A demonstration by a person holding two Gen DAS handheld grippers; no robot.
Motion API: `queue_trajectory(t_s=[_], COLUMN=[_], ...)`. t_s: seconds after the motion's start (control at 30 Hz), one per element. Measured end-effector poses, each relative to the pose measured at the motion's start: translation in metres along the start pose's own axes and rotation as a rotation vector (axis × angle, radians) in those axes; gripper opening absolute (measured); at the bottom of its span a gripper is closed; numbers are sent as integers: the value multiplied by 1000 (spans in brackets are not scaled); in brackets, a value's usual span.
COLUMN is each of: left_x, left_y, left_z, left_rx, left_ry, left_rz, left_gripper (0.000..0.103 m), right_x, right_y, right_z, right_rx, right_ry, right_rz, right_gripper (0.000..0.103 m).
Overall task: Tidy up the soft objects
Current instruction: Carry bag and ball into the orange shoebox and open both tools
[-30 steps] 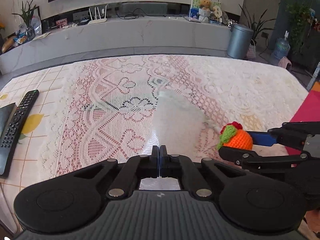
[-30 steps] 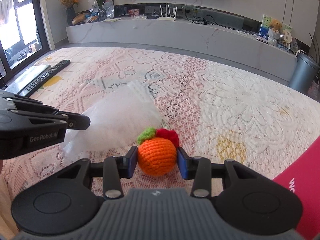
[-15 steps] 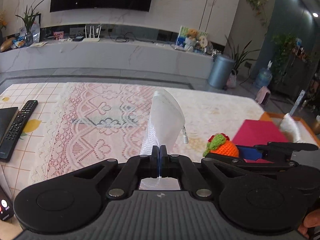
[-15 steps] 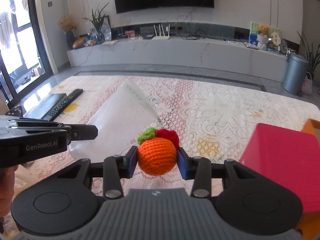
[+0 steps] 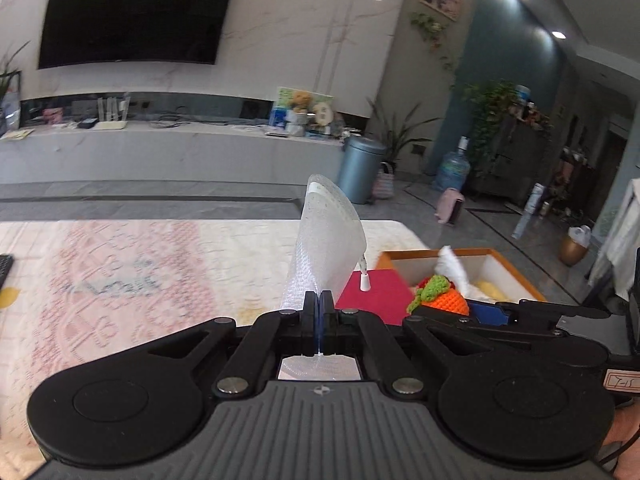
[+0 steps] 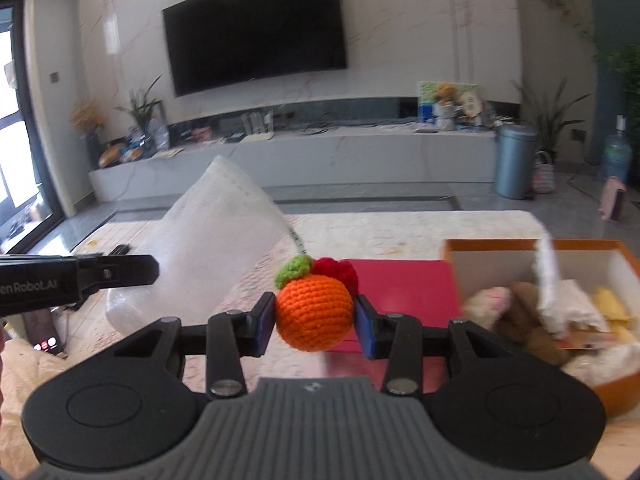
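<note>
- The box (image 6: 536, 250), orange-rimmed with white walls, stands at the right end of the desk (image 6: 400, 228). It already holds a brown plush (image 6: 528, 320) and some white and yellow soft pieces, so it looks like the place where the soft things are being gathered.
- A red lid (image 6: 404, 284) lies flat just beside the box on its left, leaving the opening free.
- The right gripper (image 6: 315, 316) is partly closed, its blue pads pressed on either side of the crochet orange (image 6: 314, 312). The ball hangs in the air above the lid, just left of the box; my guess is that it goes in next.
- The grip sits across the ball's middle with the green leaf and red tuft on top, which should let it drop cleanly once released.
- The left gripper (image 5: 319, 320) is clamped fully together on one edge of the white pouch (image 5: 328, 236). The pouch stands up from the jaws, clear of the desk, with a small white nozzle (image 5: 365, 282) hanging at its right side.
- The pouch is held to the left of the orange and farther from the box, probably waiting its turn.
</note>
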State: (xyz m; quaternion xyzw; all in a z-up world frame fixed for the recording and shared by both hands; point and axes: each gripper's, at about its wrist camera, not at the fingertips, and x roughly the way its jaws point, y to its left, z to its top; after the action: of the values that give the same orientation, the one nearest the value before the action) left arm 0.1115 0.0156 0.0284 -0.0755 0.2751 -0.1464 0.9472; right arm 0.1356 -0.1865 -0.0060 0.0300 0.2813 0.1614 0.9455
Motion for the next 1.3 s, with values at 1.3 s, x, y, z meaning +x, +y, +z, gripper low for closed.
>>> queue_trajectory(t_s=[1.3], left_x=[223], left_y=[-171], left_z=[-22], left_rx=[681], left_ry=[538], left_rz=[-186], left_gripper=[6], right_x=[60], right_y=[-212], right_z=[-4], right_rx=[255], right_ry=[414], right_rz=[-44], right_gripper=[42])
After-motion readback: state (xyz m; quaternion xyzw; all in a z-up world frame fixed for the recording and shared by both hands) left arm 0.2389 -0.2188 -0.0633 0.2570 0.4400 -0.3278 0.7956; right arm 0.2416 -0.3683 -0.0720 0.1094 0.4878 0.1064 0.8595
